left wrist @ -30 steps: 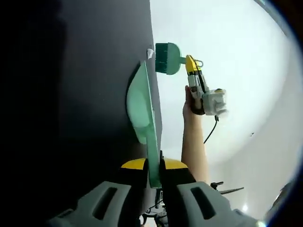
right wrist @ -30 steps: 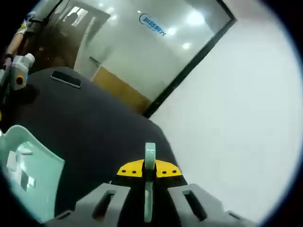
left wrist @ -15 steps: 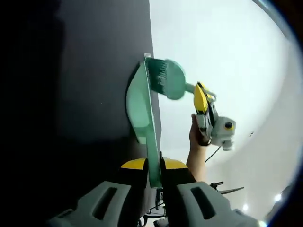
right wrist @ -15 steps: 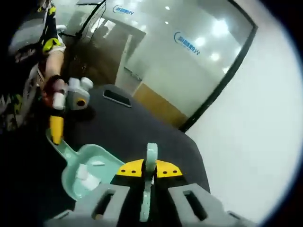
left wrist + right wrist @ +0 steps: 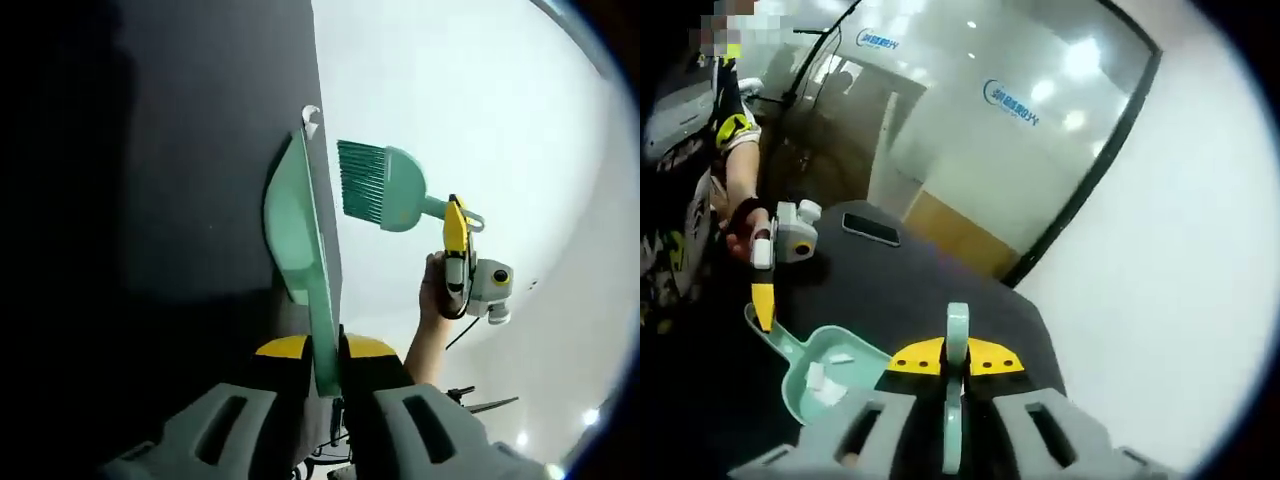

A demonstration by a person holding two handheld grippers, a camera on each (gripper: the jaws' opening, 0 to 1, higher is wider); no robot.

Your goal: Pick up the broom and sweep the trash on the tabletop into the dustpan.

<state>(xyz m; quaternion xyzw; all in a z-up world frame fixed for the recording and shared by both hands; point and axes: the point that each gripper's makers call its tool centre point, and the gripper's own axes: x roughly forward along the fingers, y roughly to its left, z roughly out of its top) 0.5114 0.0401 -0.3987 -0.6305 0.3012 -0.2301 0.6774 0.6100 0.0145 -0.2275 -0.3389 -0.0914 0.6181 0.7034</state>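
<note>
Mint-green plastic marks both task things. The mint-green plastic dustpan (image 5: 830, 372) rests on the dark table (image 5: 930, 290), its handle clamped between the jaws of the left tool (image 5: 325, 385), which likely keeps the pan steady and its open mouth facing the sweep. In the right gripper view the left tool (image 5: 762, 305) shows at the pan's handle end, with a person's hand (image 5: 740, 225) behind it. Several small white scraps of trash (image 5: 823, 378) lie inside the dustpan, so I judge the sweeping largely done. One white scrap (image 5: 311, 118) sits at the pan's far lip.

The mint-green hand broom with darker green bristles (image 5: 383, 187) hangs just beside the dustpan's mouth, apart from it and lifted off the table, bristles pointing towards the pan. The right tool (image 5: 956, 385) is closed on the broom's thin handle (image 5: 956, 345); in the left gripper view that tool (image 5: 455, 225) grips the handle end, probably readying another stroke at the scrap by the lip. A dark flat phone (image 5: 871, 228) lies on the table well beyond the dustpan.
</note>
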